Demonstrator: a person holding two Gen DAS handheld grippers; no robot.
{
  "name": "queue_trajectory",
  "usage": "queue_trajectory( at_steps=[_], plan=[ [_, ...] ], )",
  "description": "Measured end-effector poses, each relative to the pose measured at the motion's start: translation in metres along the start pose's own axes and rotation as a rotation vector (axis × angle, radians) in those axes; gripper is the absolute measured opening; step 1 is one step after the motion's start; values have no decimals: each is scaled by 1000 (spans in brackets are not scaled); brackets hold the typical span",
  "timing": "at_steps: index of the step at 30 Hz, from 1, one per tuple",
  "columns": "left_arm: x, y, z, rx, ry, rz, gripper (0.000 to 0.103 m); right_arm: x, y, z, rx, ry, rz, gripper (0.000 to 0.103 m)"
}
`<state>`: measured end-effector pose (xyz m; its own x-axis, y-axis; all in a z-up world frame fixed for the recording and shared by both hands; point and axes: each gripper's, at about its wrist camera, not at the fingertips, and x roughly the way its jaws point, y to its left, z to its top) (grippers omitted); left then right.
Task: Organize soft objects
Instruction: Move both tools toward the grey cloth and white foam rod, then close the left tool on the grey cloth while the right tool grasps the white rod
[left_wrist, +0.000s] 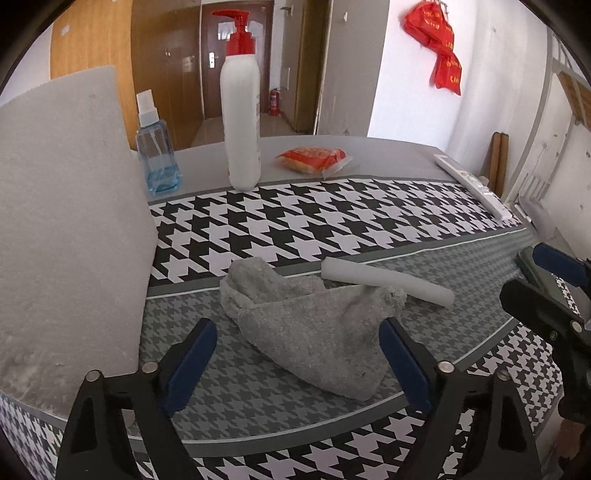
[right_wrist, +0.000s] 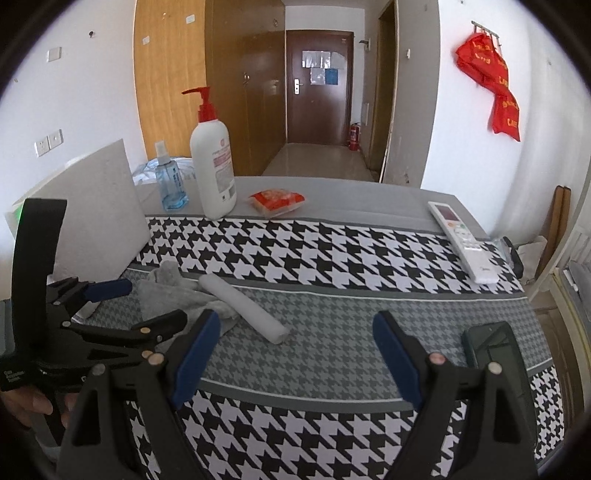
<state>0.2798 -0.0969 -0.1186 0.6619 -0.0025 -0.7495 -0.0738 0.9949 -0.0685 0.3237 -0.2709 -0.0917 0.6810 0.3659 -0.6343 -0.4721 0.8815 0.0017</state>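
Lying dead ahead at twelve o'clock of the wide-open left gripper (left_wrist: 297, 356), the gray cloth (left_wrist: 310, 325) stretches ten-to-four; the right gripper (right_wrist: 295, 349), also open, aims past it.

Desk (right_wrist: 332, 192) under a houndstooth cloth (right_wrist: 295, 251). Far edge: spray bottle (right_wrist: 170, 184), pump bottle (right_wrist: 213, 166), red snack packet (right_wrist: 277, 201). Right edge: white remote (right_wrist: 461, 240); dark phone (right_wrist: 495, 347) at near right. Left side: grey towel (left_wrist: 314, 332) touching white foam roll (left_wrist: 388, 282), white foam board (left_wrist: 66, 221) upright.
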Motion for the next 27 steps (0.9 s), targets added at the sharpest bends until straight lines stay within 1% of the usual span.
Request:
queue_trajectory(
  at_steps=[5, 7, 8, 11, 17, 21, 23, 25, 27],
  plan=[
    [1, -3, 0, 10, 6, 0, 84, 3, -1, 1, -2, 3, 10, 88],
    [4, -4, 1, 23, 14, 13, 75, 5, 0, 1, -7, 8, 4, 88],
    [5, -4, 1, 22, 20, 6, 73, 6, 0, 1, -7, 10, 6, 88],
    [9, -3, 1, 16, 32, -3, 71, 9, 1, 1, -14, 21, 9, 88],
    [14, -2, 2, 17, 50, -31, 63, 15, 2, 3, -29, 39, -3, 88],
    [17, -7, 2, 49, 54, -14, 61, 20, 3, 4, -31, 53, -2, 88],
    [19, -8, 2, 52, 52, -22, 56, 23, 4, 4, -36, 61, 3, 88],
    [19, -8, 3, 49, 51, -24, 46, 27, 6, 4, -44, 73, 14, 88],
    [19, -7, 4, 51, 50, -23, 39, 31, 9, 4, -55, 83, 25, 88]
  ],
)
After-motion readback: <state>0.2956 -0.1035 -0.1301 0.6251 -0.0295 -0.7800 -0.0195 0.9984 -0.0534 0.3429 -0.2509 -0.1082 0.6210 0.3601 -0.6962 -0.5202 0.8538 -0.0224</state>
